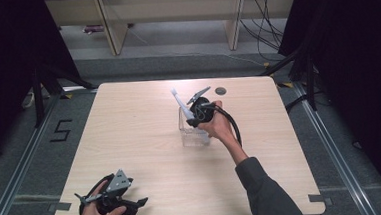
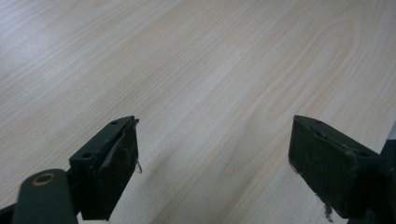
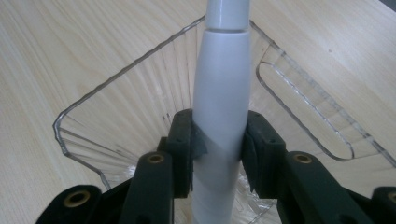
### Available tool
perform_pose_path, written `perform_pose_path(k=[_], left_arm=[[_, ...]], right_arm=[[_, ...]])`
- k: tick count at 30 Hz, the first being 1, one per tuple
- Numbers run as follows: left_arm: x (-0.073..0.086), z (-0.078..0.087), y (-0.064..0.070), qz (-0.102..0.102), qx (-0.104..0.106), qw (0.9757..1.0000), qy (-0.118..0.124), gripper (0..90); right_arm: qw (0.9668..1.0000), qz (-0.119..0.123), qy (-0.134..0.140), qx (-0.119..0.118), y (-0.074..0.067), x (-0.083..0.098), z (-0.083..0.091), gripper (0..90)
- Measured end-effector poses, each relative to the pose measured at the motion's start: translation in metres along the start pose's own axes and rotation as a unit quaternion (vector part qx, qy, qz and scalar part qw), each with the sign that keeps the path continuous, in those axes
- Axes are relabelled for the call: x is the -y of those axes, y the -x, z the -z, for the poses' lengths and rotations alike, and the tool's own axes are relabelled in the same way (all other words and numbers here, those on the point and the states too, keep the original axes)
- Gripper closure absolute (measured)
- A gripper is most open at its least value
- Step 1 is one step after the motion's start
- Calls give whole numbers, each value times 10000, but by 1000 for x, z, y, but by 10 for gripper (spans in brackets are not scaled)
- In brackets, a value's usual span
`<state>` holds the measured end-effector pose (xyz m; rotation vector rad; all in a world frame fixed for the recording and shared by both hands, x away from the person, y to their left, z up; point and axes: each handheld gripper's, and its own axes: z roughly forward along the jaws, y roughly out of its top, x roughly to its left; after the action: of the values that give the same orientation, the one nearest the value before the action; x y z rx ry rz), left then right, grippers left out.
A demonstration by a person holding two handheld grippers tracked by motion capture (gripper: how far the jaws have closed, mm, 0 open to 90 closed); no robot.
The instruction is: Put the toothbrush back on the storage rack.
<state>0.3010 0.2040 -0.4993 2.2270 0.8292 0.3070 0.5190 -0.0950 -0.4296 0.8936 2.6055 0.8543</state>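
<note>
- The right gripper (image 3: 219, 154) is closed on a white handle (image 3: 219, 107) — the two black pads press it from both sides, and the piece is firmly clamped.
- The handle looks like smooth, matt plastic, round in section, thicker near the pads and thinner toward its far end, with a seam where a narrower part begins. In the high view, this thin end (image 1: 177, 97) points up and away from the clear container (image 1: 186, 133).
- The clear container is the landmark: it stands on the wooden table (image 1: 130, 141), a little right of its middle, and the handle is directly over its open top, inside its rim.
- The container (image 3: 116, 112) is transparent hard plastic with ribbed walls and a long slot cut in one side.
- My judgement: the handle is already picked up and brought to the container; lowering and releasing it are left.
- The left gripper (image 2: 215, 168) rests far from the container, near the table's front left corner — its jaws are wide apart and empty, over pale wood grain.
</note>
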Motion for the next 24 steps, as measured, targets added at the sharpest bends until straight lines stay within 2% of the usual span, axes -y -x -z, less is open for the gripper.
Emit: perform_pose_path(k=[3, 5, 7, 9, 10, 12, 14, 17, 18, 20, 22, 23, 24], left_arm=[[0, 0, -1, -45, -31, 10000, -48, 156], [0, 0, -1, -53, -30, 10000, -49, 156], [0, 0, -1, -53, -30, 10000, -49, 156], [0, 0, -1, -31, -16, 10000, -27, 156], [0, 0, 0, -13, -13, 10000, -11, 156], [0, -1, 0, 15, 8, 10000, 15, 156], [0, 0, -1, -50, -21, 10000, -36, 156], [0, 0, -1, -48, -26, 10000, -54, 156], [0, -1, -1, -31, -19, 10000, -37, 156], [0, -1, 0, -7, 4, 10000, 6, 156], [0, 0, -1, -31, -23, 10000, -46, 156], [0, 0, -2, -109, -28, 9999, -53, 156], [0, 0, -1, -60, -27, 10000, -47, 156]], right_arm=[[10000, -87, -31, -34, -1, -1, -1, 668], [9993, -330, -201, 17, -4, -1, -1, 667], [9996, -176, -200, -74, -3, -1, -1, 666], [9999, -127, -74, 7, -2, -1, -2, 664], [9990, -394, -222, -13, -4, -2, 0, 665], [9988, -433, -243, 3, -5, -2, 0, 662], [9984, -505, -253, -1, -6, -2, 0, 656], [9986, -475, -217, 5, -4, -2, 2, 642], [9997, -220, -82, 4, -1, -1, 1, 625], [9987, -498, -135, 4, -4, -1, 7, 606], [9986, -524, -22, 7, -4, -1, 13, 585], [9988, -477, 81, -4, -3, -1, 15, 570], [9983, -572, 129, -2, -4, -1, 19, 555]])
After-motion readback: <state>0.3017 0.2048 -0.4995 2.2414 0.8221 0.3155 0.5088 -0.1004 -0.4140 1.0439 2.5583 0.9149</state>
